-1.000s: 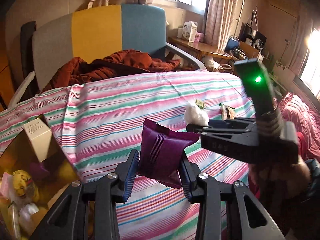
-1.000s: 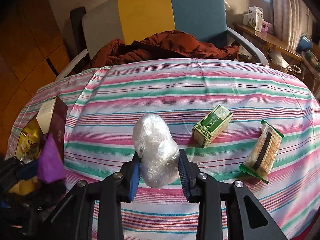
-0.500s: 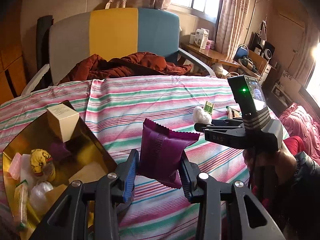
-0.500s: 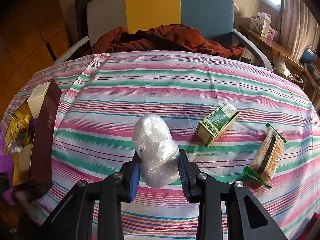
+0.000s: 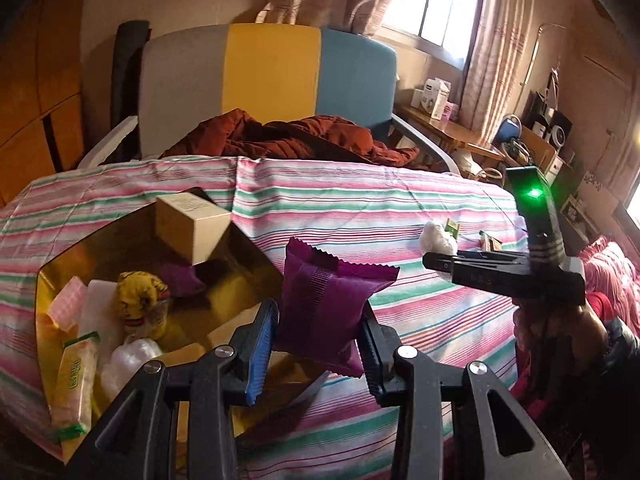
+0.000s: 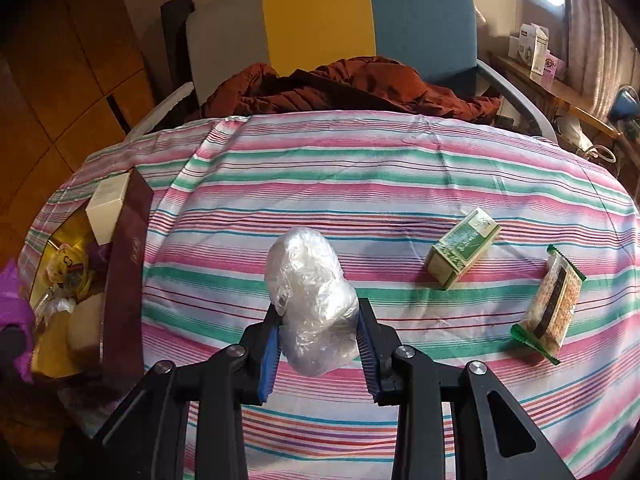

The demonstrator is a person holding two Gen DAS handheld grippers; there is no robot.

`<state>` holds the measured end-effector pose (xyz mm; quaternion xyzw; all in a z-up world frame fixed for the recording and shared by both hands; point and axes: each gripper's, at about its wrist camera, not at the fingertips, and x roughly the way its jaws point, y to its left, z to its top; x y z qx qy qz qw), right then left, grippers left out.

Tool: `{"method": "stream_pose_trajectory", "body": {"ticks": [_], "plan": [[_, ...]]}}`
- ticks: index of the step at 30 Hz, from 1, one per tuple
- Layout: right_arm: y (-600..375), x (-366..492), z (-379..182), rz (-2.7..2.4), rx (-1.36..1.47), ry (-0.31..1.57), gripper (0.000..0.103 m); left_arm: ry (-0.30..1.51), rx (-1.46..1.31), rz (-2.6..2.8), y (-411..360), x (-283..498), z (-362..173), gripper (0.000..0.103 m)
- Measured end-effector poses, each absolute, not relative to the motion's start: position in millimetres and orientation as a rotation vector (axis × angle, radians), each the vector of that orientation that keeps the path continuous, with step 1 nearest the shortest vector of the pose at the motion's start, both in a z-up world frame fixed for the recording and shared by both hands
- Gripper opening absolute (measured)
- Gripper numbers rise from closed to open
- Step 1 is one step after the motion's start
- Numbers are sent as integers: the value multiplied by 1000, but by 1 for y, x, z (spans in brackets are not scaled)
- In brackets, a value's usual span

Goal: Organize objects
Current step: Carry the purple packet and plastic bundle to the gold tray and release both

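My left gripper (image 5: 318,344) is shut on a purple snack packet (image 5: 326,304), held above the right edge of a gold-lined box (image 5: 240,248) at the table's left. The box holds a cream carton (image 5: 190,226), a yellow wrapped item (image 5: 140,300), a yellow-green wafer pack (image 5: 74,384) and several other packets. My right gripper (image 6: 318,354) is shut on a clear plastic-wrapped bundle (image 6: 310,292), held above the striped tablecloth (image 6: 360,184); it also shows in the left wrist view (image 5: 438,242). A green box (image 6: 462,252) and a cracker pack (image 6: 554,300) lie on the cloth at right.
The box's maroon side wall (image 6: 128,264) stands at the table's left. A tricolour chair (image 6: 320,16) with a rust-red jacket (image 6: 352,88) stands behind the table. A wooden shelf with boxes (image 6: 536,56) is at far right.
My left gripper has swung left with the purple packet, so the gold box now fills its lower left view. My right gripper holds the bundle and has shifted slightly.
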<state>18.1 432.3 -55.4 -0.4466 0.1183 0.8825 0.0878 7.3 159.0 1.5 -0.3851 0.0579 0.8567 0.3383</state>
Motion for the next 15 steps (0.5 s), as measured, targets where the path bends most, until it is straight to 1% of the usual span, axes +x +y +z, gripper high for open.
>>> {"method": "stream_pose_trajectory", "body": {"ticks": [11, 15], "plan": [[328, 5, -19, 2888, -1308, 352, 35, -56, -1028, 2361, 72, -15, 9, 39], [290, 0, -18, 2964, -1347, 339, 35, -55, -1042, 2460, 41, -21, 7, 39]]}}
